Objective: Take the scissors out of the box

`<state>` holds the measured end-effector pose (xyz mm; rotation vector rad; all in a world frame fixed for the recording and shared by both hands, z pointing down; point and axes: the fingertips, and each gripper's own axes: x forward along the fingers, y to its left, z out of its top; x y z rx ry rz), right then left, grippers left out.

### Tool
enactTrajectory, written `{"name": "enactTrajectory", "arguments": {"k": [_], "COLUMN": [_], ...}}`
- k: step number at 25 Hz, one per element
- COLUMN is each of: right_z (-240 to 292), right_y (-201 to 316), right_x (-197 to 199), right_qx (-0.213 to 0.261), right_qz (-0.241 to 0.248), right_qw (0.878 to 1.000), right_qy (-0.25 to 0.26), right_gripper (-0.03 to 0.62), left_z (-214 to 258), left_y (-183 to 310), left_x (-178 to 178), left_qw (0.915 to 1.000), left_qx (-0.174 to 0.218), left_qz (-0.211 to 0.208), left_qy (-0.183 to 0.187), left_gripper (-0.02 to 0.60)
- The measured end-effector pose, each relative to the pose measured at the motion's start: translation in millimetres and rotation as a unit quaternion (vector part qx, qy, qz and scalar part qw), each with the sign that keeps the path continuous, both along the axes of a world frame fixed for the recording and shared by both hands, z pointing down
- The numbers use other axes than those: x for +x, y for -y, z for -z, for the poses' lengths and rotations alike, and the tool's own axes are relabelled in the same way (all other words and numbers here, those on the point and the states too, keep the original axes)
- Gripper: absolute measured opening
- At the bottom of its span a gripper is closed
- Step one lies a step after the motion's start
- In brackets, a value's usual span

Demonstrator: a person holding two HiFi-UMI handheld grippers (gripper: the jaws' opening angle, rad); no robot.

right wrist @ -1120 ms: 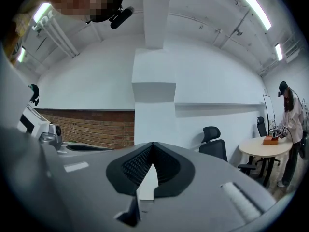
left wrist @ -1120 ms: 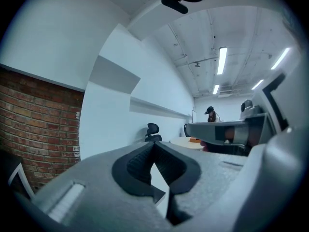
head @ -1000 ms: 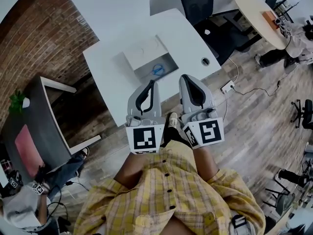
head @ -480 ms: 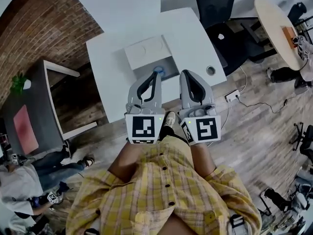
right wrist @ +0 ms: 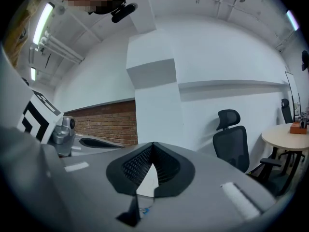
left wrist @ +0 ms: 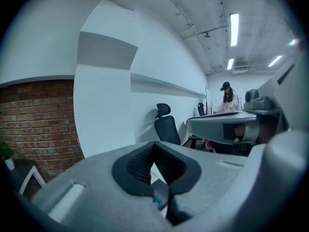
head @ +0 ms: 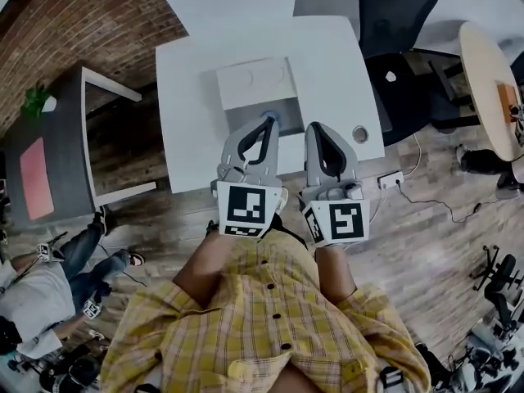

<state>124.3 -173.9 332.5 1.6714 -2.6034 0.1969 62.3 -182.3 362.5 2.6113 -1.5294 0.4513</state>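
A white box (head: pixel 237 119) stands open on the white table (head: pixel 192 97), its lid (head: pixel 254 82) folded back. A bit of the blue scissors handle (head: pixel 268 114) shows inside, just past the tip of my left gripper (head: pixel 270 121). That gripper hangs over the box's near edge, jaws shut and empty. My right gripper (head: pixel 314 127) is beside it, right of the box, jaws together with nothing between them. In the left gripper view the left gripper (left wrist: pixel 154 145) hides most of the scene; a speck of blue scissors (left wrist: pixel 157 202) shows under it. The right gripper (right wrist: pixel 153 145) is likewise closed.
A black office chair (head: pixel 395 15) stands behind the table's right side. A cable hole (head: pixel 360 133) is near the table's right front corner, with a power strip (head: pixel 388 179) on the floor. A dark side table (head: pixel 49 150) is left, a round wooden table (head: pixel 491 64) right, a person (head: pixel 41 301) lower left.
Both grippers have moved forward and down over the table toward the box. The left tip now covers the box's near edge and much of the scissors.
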Motion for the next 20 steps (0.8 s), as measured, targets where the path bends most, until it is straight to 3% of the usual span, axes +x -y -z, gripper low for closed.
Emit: {"name": "enactTrajectory", "arguments": {"k": [20], "right_z": [-52.0], "right_y": [15.8], "right_x": [-29.7], "right_qx": [-0.054], "right_qz": [-0.019], "right_qw": [0.998], "right_qy": [0.011], "right_gripper": [0.005], "left_z": [-89.9], "left_y": [26.0], "left_x": [-16.5], "left_qw": [0.9943], "left_qx": [-0.078], "left_qz": [-0.055], "left_qy": [0.049], "left_gripper": [0.012]}}
